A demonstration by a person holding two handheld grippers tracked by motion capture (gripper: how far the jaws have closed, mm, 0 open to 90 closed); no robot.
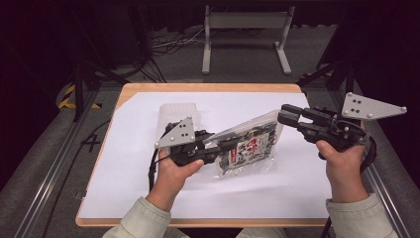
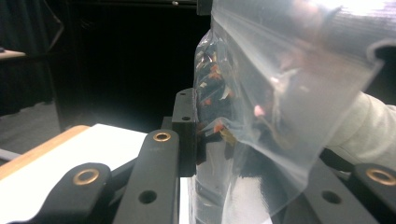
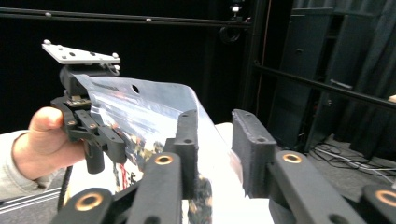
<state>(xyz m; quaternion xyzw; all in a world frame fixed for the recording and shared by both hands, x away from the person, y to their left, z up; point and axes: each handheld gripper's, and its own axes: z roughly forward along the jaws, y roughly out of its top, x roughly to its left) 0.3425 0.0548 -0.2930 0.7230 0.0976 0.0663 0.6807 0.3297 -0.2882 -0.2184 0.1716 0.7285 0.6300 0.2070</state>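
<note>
The clear snack bag (image 1: 249,146) hangs tilted above the white sheet (image 1: 297,188) on the tabletop (image 1: 133,91), pinched at its lower end by the left gripper (image 1: 225,144), whose fingers (image 2: 186,126) are clamped tight on the plastic. The right gripper (image 1: 285,115) sits at the bag's top corner, fingers (image 3: 252,149) partly spread, the film between them, not squeezed.

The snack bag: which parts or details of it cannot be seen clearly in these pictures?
- Printed label on the snack bag: too small to read in the high view.
- Bag's contents: blurred behind glossy film in the left gripper view.
- Bag's lower part: hidden behind the right gripper jaws in its own view.
</note>
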